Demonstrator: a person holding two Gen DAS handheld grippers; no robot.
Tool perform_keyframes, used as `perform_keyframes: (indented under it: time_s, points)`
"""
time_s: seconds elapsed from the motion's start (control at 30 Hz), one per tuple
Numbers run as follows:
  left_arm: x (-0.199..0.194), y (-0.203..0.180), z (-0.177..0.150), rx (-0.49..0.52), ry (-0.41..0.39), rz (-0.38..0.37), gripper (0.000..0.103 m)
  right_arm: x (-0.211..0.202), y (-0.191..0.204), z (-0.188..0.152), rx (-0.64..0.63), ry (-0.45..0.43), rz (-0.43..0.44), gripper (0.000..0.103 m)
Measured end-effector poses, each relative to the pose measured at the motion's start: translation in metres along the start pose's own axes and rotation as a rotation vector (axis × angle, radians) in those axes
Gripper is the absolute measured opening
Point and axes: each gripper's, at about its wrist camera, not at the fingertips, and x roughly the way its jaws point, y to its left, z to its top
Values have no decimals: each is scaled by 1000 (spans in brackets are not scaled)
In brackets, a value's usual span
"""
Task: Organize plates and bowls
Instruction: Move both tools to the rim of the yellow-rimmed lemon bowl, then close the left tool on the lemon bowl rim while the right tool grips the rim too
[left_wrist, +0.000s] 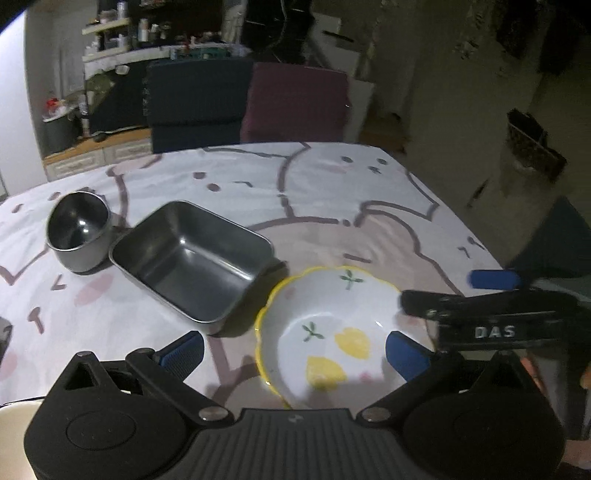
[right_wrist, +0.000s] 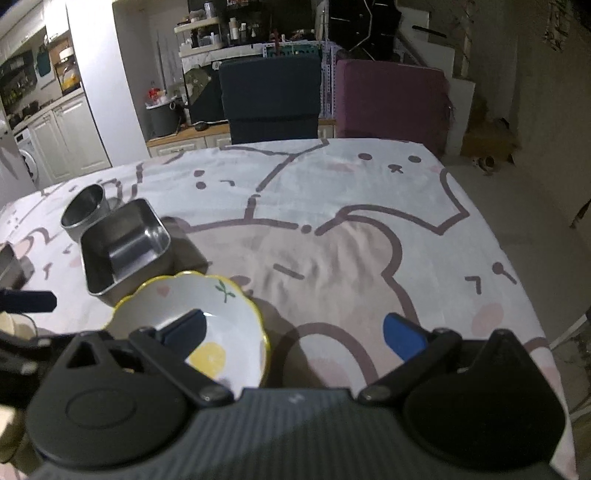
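My left gripper (left_wrist: 295, 354) stands with fingers apart, clamped on nothing; its right fingertip (left_wrist: 406, 354) sits over the white, yellow-rimmed bowl (left_wrist: 328, 314). My right gripper (right_wrist: 295, 332) is likewise spread wide and empty, the bowl under its left finger. Just beyond the bowl lies a rectangular steel tray (left_wrist: 192, 258), then a round steel bowl (left_wrist: 79, 236), all on the cartoon-print tablecloth (left_wrist: 332, 192).
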Motion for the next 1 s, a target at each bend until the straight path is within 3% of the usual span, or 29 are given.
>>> perform_keyframes:
  time_s: [0.07, 0.17, 0.23, 0.33, 0.5, 0.7, 1.0]
  points:
    - [1, 3, 1, -29, 15, -30, 100, 4, 0, 0, 9, 29, 30, 103]
    - [3, 9, 3, -67, 50, -40, 81, 6, -1, 1, 47, 61, 108, 94]
    - [7, 13, 3, -87, 74, -34, 72, 8, -2, 3, 79, 82, 110, 66]
    - [11, 18, 3, -105, 98, -41, 61, 14, -6, 5, 136, 136, 102, 39]
    - [19, 24, 3, -129, 138, -43, 48, 19, -7, 2, 152, 188, 117, 17]
    - [29, 22, 1, -121, 174, -44, 35, 22, 1, -4, 91, 214, 87, 11]
    - [45, 24, -4, -122, 212, -22, 27, 31, -4, -6, 120, 240, 115, 12]
